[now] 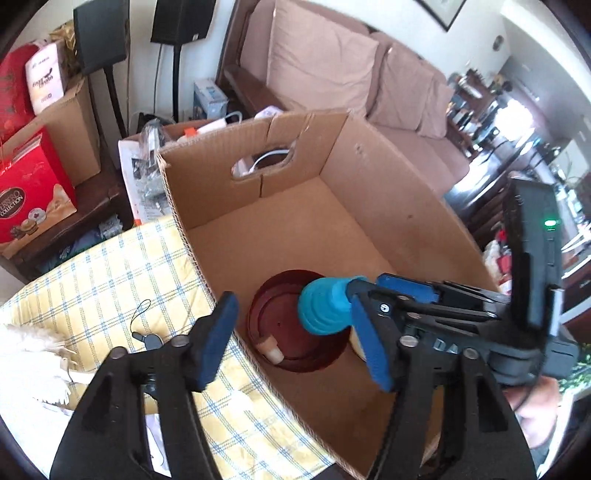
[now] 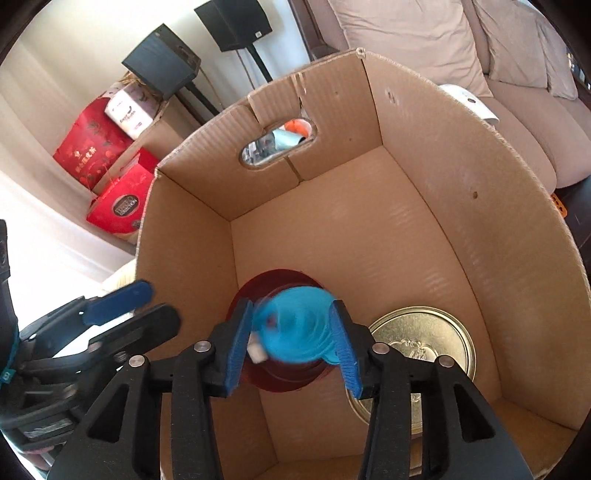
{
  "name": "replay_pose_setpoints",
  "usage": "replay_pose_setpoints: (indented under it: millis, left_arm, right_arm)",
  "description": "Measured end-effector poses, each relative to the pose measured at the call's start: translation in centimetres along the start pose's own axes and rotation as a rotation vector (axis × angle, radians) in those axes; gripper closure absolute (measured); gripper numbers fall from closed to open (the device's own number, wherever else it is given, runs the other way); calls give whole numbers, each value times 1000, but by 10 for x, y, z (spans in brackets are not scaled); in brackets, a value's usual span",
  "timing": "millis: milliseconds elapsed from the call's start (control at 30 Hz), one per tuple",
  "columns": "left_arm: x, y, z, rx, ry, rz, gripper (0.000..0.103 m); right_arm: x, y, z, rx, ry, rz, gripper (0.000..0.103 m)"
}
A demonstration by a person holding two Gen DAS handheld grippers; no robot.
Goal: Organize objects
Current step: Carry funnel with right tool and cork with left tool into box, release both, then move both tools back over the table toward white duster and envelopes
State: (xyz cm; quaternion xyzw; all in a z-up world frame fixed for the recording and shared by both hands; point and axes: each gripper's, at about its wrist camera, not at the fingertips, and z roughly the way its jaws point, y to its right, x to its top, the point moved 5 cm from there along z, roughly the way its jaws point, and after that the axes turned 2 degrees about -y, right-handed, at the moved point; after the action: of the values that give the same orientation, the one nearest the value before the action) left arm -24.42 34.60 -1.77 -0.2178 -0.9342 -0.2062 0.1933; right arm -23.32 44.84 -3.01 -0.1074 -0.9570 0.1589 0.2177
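Note:
An open cardboard box [image 1: 369, 177] [image 2: 461, 221] stands on a yellow checked cloth [image 1: 103, 280]. On its floor lie a dark red round dish [image 1: 288, 350] [image 2: 269, 284] and a gold tin lid [image 2: 432, 339]. My right gripper [image 2: 291, 339] [image 1: 354, 306] is inside the box, shut on a blue ribbed collapsible object [image 2: 295, 328] [image 1: 325, 306] just above the dish. A small white piece [image 2: 256, 352] [image 1: 271, 350] shows below it. My left gripper [image 1: 295, 343] is open and empty at the box's near left wall.
Red gift boxes [image 1: 29, 206] and a brown carton [image 1: 70, 125] stand at the left. Black speakers on stands [image 1: 181, 22] and a pink sofa [image 1: 369, 74] are behind the box. A small black strap [image 1: 144, 328] and a white fluffy item [image 1: 33, 362] lie on the cloth.

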Motion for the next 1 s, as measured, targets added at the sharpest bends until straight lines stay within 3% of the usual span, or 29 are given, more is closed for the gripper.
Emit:
replay_pose_setpoints:
  millis: [133, 233, 367, 467, 533, 600, 1000]
  left_arm:
    - [-1, -4, -28, 20, 59, 8, 26]
    - [-2, -12, -46, 29, 93, -3, 18]
    - [-9, -26, -66, 37, 123, -26, 15]
    - [-16, -39, -77, 50, 139, -46, 1]
    - [-24, -49, -85, 58, 144, -60, 0]
    - [-32, -60, -91, 74, 148, -75, 0]
    - [-93, -132, -116, 177, 150, -173, 0]
  right_arm:
    - [0, -8, -14, -1, 36, -18, 46]
    - [1, -14, -25, 2, 64, -34, 45]
    - [-4, -26, -39, 2, 93, -67, 43]
    - [-9, -39, -49, 1, 121, -102, 37]
    - [-13, -50, -56, 0, 142, -133, 27]
    - [-17, -63, -62, 1, 162, -164, 23]
    - [-49, -144, -65, 40, 198, -350, 21]
